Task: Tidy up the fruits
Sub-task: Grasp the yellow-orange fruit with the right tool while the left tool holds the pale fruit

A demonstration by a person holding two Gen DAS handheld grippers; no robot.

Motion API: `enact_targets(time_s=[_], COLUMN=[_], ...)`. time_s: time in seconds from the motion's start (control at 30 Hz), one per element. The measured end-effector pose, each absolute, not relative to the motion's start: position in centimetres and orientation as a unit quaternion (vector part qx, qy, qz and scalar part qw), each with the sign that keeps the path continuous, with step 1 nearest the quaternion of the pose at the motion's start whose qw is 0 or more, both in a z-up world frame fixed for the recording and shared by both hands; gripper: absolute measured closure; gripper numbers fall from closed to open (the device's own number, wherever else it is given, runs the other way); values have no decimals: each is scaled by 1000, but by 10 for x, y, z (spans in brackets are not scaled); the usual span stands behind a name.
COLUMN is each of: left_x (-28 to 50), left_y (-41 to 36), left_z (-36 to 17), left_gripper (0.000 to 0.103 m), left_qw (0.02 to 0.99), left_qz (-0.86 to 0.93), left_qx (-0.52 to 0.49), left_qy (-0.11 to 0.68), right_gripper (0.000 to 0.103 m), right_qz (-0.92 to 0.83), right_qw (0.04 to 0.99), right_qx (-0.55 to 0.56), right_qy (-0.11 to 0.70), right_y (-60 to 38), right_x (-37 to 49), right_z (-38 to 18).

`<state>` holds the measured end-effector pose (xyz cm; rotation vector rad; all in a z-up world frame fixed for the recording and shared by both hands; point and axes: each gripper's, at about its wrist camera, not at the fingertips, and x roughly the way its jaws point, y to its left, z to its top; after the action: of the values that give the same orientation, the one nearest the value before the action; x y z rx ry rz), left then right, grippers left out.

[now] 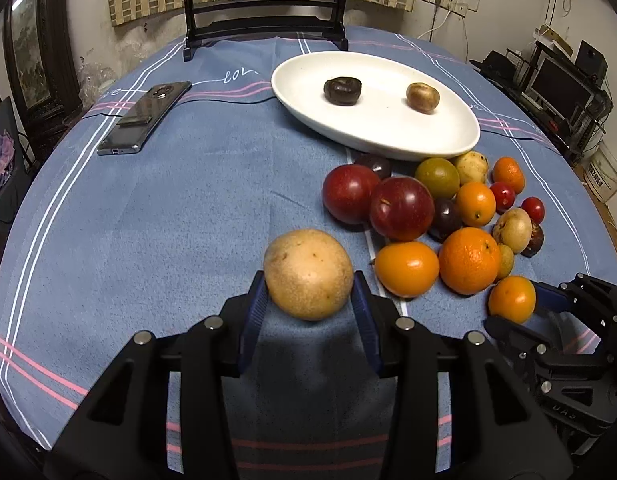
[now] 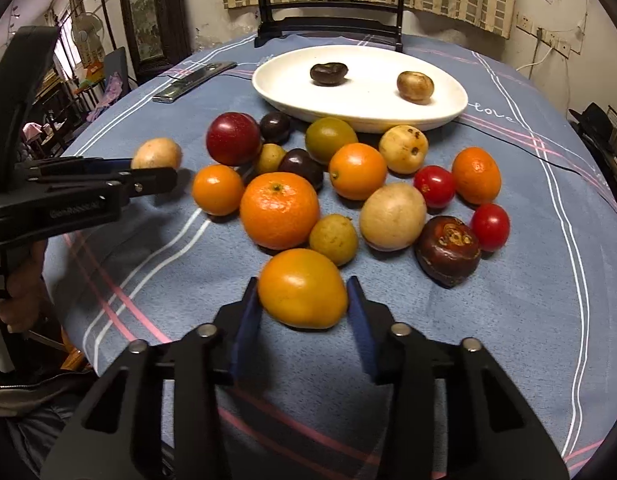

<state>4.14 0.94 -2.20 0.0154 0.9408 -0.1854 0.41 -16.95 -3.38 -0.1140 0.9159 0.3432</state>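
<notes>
Both grippers carry fruit as I work the rig from afar. My left gripper is clamped on a tan round fruit, its blue pads pressing at nine and three o'clock, the fruit apparently lifted clear of the blue striped tablecloth. My right gripper brackets a small orange fruit; the left pad touches its skin, though I cannot quite tell whether the right pad is seated, so I treat that grip as barely made.

At twelve o'clock in the right wrist view sits the white oval plate, holding a dark brown fruit and a pale brown one. Between plate and gripper lies the loose pile: a large orange, a red plum, cherry tomatoes and a dark, scarred fruit at three o'clock. A phone rests at ten o'clock in the left wrist view.

To do this step well, I judge the right jaws should settle evenly across the orange fruit's widest part before lifting, then rise straight up so its neighbours are not nudged. The tan fruit should travel over the pile, not through it, and be lowered onto bare plate beside the pale brown one, released only when resting, since round fruit will roll.
</notes>
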Motion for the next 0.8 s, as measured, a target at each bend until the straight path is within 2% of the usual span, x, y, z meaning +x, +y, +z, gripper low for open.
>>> enact_targets(time_s=[0.8], left_x=[36], left_y=[-2], left_z=[1], left_gripper=[60], left_qw=[898], left_qz=[-93], left_qx=[32], left_qy=[429], right_gripper=[60], right_qz=[155], right_qw=[911], right_qx=[2], right_qy=[382], right_y=[-227], right_x=[-8], right_z=[7])
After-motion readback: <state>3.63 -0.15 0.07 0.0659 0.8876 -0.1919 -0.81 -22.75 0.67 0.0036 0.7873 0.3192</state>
